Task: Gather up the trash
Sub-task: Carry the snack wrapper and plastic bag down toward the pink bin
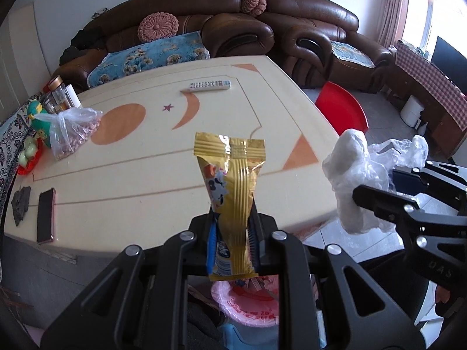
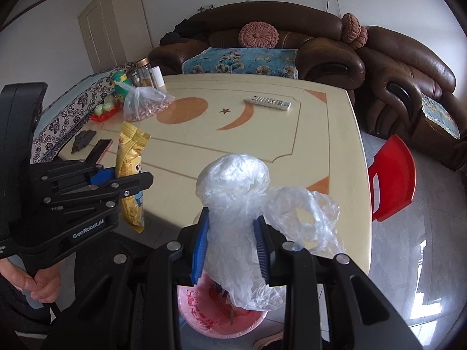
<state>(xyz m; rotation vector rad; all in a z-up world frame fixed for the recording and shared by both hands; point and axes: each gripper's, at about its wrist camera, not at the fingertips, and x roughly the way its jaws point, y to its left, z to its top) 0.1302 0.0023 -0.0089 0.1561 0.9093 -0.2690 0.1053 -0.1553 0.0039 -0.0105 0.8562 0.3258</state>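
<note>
My left gripper (image 1: 233,227) is shut on a gold snack wrapper (image 1: 230,186), held upright off the near table edge; it also shows in the right wrist view (image 2: 130,172). My right gripper (image 2: 232,242) is shut on a crumpled clear plastic bag (image 2: 236,201), which also shows at the right of the left wrist view (image 1: 353,175). A trash bin lined with a pink bag (image 2: 204,315) stands on the floor below both grippers, partly hidden by them; it also shows in the left wrist view (image 1: 248,306).
The cream table (image 2: 262,145) holds a remote (image 2: 271,102), a bag of nuts (image 2: 146,105), a phone (image 1: 45,215), a dark lump (image 1: 21,204), jars and toys. A red stool (image 2: 394,180) stands to the right. Brown sofas stand behind.
</note>
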